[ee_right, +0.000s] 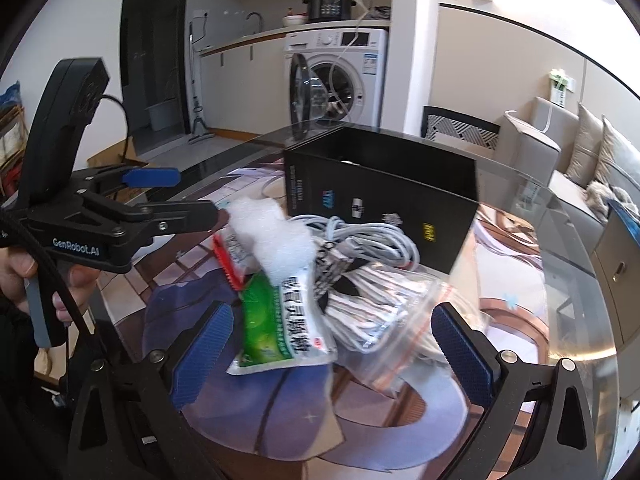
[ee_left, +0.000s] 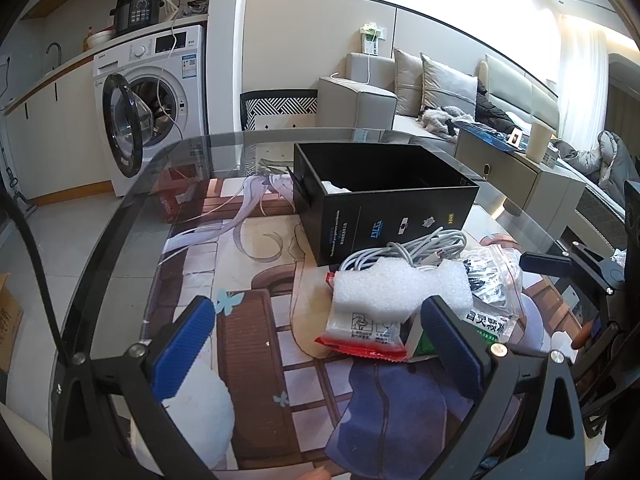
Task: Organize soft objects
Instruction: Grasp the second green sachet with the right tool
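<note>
A pile lies on the glass table in front of a black open box [ee_left: 384,208]: a white foam piece [ee_left: 400,284], a red-edged packet [ee_left: 360,332], a green and white packet [ee_right: 280,312], a coiled white cable [ee_left: 416,248] and a clear zip bag [ee_right: 392,312] of black and white items. My left gripper [ee_left: 320,344] is open, its right finger beside the foam and packets. It also shows in the right wrist view [ee_right: 188,196], near the foam [ee_right: 272,236]. My right gripper [ee_right: 340,356] is open and empty, straddling the green packet and zip bag. Something white lies inside the box.
The round glass table [ee_left: 132,208] covers a printed mat. A washing machine [ee_left: 160,92] with its door open stands behind, a sofa [ee_left: 440,88] and a low cabinet [ee_left: 520,176] to the right. The black box [ee_right: 384,200] stands just behind the pile.
</note>
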A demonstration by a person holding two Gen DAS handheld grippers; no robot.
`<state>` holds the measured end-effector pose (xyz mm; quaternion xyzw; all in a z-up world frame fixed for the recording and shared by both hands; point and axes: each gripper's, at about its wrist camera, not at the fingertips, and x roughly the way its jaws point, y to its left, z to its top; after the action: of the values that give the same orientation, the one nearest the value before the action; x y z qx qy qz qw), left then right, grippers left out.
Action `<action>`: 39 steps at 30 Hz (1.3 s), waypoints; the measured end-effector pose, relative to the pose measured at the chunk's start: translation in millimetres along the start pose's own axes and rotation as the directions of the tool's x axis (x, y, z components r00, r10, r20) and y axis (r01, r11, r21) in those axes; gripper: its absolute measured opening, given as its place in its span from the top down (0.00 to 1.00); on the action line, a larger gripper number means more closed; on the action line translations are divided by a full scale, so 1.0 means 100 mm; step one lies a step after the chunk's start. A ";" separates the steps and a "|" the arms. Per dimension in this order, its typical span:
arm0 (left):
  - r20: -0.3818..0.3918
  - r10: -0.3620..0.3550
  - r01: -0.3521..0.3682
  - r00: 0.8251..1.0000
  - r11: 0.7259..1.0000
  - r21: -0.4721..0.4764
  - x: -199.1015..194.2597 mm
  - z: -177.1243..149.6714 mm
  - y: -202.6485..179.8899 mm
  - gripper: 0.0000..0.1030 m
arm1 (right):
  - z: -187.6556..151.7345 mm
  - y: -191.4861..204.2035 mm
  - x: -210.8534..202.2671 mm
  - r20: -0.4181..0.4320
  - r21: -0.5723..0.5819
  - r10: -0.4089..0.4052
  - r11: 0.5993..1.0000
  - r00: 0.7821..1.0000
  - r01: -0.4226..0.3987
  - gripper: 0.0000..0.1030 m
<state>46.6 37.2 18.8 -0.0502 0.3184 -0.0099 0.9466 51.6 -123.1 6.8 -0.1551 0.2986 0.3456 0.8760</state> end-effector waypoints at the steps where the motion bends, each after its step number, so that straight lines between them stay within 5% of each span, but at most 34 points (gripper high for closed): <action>1: 0.000 0.002 -0.002 1.000 1.000 -0.001 0.00 0.00 0.00 0.00 | 0.01 0.03 0.01 -0.004 -0.007 0.001 1.000 1.000 -0.001 0.02; 6: -0.002 0.007 -0.007 1.000 1.000 -0.004 0.00 0.00 0.03 0.00 | 0.02 0.15 0.11 -0.033 -0.036 0.034 0.999 0.999 -0.035 0.15; 16: -0.010 0.011 -0.011 1.000 1.000 -0.003 0.03 -0.02 0.05 0.00 | -0.01 0.39 0.24 -0.066 -0.172 0.002 0.985 0.998 -0.013 0.18; 24: -0.012 0.012 -0.012 1.000 1.000 -0.001 0.05 -0.02 0.05 0.00 | -0.04 0.42 0.25 -0.069 -0.203 -0.002 0.979 0.998 -0.012 0.48; 30: -0.018 0.012 -0.012 1.000 1.000 0.007 0.09 -0.03 0.01 0.00 | -0.03 0.36 0.22 -0.062 -0.186 0.016 0.982 0.998 -0.027 0.61; 39: -0.021 0.010 -0.010 1.000 1.000 0.007 0.10 -0.03 0.00 0.00 | -0.06 0.25 0.09 -0.034 -0.151 0.017 0.988 0.999 -0.022 0.64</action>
<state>52.2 36.7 10.3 -0.0454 0.3284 -0.0067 0.9434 36.8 -103.5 -5.2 -0.2239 0.2871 0.3735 0.8532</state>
